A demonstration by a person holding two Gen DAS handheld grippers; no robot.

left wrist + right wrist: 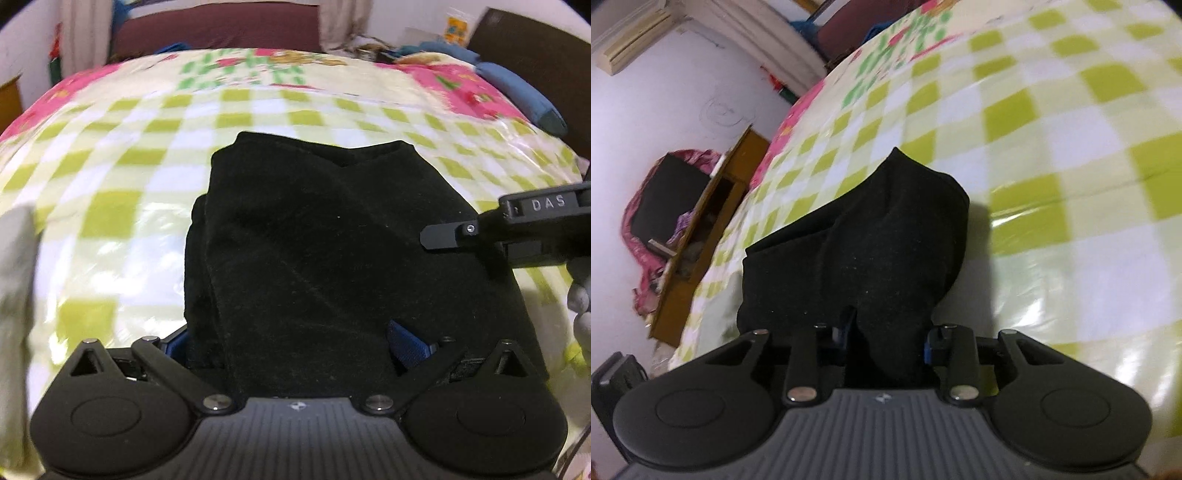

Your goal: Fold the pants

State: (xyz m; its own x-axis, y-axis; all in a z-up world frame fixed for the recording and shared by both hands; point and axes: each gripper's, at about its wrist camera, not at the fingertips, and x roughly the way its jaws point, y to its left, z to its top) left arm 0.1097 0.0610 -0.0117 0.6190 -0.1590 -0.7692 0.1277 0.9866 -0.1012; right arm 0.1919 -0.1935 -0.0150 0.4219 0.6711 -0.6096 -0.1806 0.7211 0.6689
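Observation:
The black pants (pixel 332 240) lie folded in a thick bundle on a green-and-white checked sheet (pixel 110 155). My left gripper (pixel 291 343) is open, its blue pads spread wide with the near edge of the pants draped between them. In the left wrist view my right gripper (pixel 443 236) reaches in from the right over the pants' right edge. In the right wrist view the pants (pixel 879 240) bunch up into my right gripper (pixel 886 339), whose blue pads (pixel 926 347) press a fold of the fabric from both sides.
The bed has pink flowered borders (pixel 458 85) and blue cushions (pixel 517 88) at the far right. A maroon headboard (pixel 218 29) stands behind. A wooden cabinet (pixel 713 206) with pink cloth sits beside the bed in the right wrist view.

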